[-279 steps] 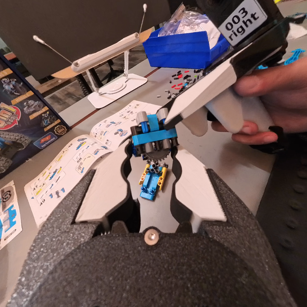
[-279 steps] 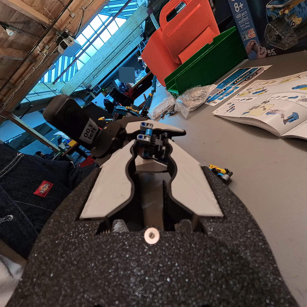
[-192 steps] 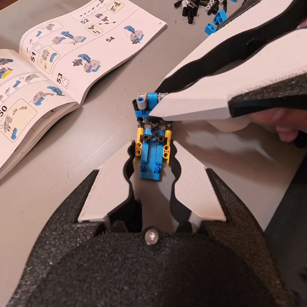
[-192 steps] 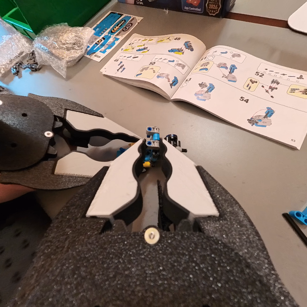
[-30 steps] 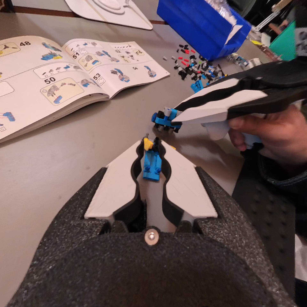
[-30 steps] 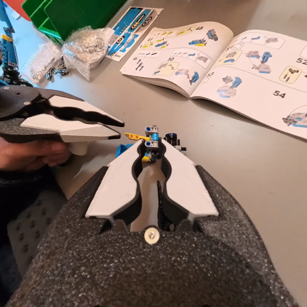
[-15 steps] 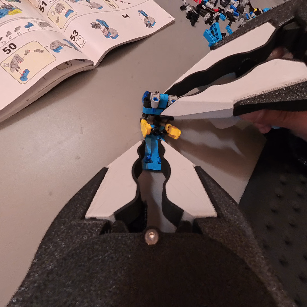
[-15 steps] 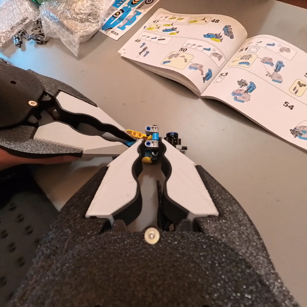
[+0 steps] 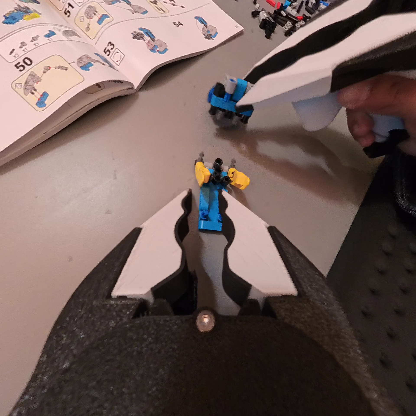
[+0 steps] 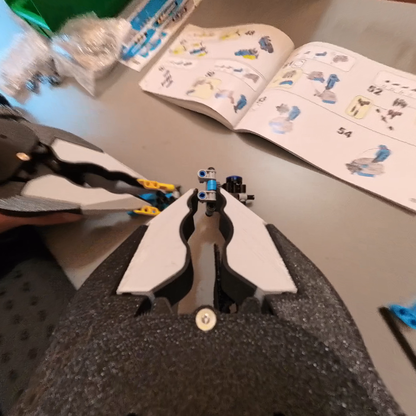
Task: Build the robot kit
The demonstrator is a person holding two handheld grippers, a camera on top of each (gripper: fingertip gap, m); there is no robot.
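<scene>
While the left gripper closes its fingers on a blue brick piece with yellow side parts, the right gripper grips with closed fingers a blue and grey brick assembly with a gear just above the grey counter. The two pieces are near but apart. An open instruction booklet lies behind them, and loose small bricks lie farther back.

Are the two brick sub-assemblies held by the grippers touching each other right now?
Apart. The left wrist view shows bare table between the yellow-winged blue piece in the left gripper and the blue-grey gear block in the right gripper.
</scene>
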